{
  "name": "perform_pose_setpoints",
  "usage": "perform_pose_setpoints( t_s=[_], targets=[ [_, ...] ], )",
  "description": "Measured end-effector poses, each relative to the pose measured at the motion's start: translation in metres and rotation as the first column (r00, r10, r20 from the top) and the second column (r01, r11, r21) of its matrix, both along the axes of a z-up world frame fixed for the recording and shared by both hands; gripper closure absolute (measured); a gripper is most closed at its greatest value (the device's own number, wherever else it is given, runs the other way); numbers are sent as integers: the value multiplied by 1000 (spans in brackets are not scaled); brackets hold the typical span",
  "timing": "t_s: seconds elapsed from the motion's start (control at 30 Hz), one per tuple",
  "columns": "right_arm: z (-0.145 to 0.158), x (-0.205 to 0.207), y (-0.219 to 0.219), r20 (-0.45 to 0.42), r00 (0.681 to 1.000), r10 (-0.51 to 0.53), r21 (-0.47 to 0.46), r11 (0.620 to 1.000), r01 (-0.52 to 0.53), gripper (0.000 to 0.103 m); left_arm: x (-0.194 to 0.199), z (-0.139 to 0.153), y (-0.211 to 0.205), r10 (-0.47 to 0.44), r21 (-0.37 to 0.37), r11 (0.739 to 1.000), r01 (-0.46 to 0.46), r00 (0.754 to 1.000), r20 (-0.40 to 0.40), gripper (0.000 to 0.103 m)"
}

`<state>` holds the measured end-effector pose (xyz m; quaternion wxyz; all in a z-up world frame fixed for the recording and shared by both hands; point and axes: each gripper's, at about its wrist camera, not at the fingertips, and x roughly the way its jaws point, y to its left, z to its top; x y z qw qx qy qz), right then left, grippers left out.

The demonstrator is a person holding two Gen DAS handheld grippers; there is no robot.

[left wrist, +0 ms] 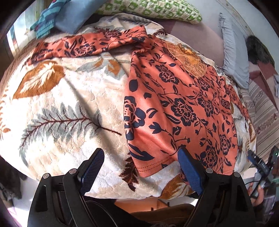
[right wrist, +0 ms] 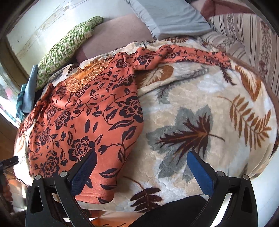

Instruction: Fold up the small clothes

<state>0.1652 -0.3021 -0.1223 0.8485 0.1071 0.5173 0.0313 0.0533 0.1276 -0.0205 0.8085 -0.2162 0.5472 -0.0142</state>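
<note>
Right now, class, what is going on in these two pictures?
A person holds a two-finger tool in each hand over an orange floral top spread on a leaf-patterned blanket. Both sleeves are stretched out sideways; nothing looks folded yet. The left tool and the right tool are both open near the hem at the bottom corners of the top, gripping nothing. Pillows lie behind.

Bed was covered with a fluffy cream blanket [left wrist: 69, 97] with leaf prints. Ahead of the grippers sat a green-patterned pillow [left wrist: 150, 10], a grey pillow [right wrist: 167, 19] and a striped cushion [right wrist: 247, 38] against a scuffed white wall [right wrist: 43, 26]. Daylight was pretty bright.
</note>
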Motion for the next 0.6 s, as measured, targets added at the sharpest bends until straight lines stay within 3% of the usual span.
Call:
perform_pose_setpoints(
  t_s=[0.1, 0.2, 0.3, 0.4, 0.47, 0.5, 0.53, 0.57, 0.6],
  targets=[
    [-14, -1, -4, -35, 999, 11, 154, 988, -6, 2, 6, -22, 7, 8, -110, 994, -12, 999, -31, 17],
    [-28, 1, -4, -69, 998, 14, 319, 948, 8, 4, 13, -46, 4, -5, -226, 974, -10, 998, -66, 17],
    [-43, 5, -5, -108, 994, 11, 471, 881, 42, 6, 25, -70, -3, -14, -299, 954, -17, 995, -100, 17],
    [-61, 8, -3, -147, 989, 14, 609, 789, 79, 14, 31, -80, -6, -2, -297, 955, -24, 996, -88, 18],
    [-76, 9, 1, -174, 984, 30, 694, 712, 101, 23, 34, -80, -4, 5, -312, 950, -19, 999, -47, 31],
    [-81, 8, 2, -186, 982, 29, 703, 702, 112, 25, 36, -82, -3, 4, -327, 945, -15, 999, -36, 56],
    [-86, 7, 3, -195, 980, 22, 700, 703, 123, 36, 38, -85, -2, -2, -333, 943, -10, 999, -35, 80],
    [-89, 7, 5, -194, 981, 18, 705, 698, 127, 48, 39, -89, -2, -6, -330, 944, -6, 999, -36, 86],
    [-89, 7, 4, -187, 982, 11, 699, 704, 125, 85, 37, -90, -3, 1, -316, 949, -13, 999, -37, 88]
  ],
)
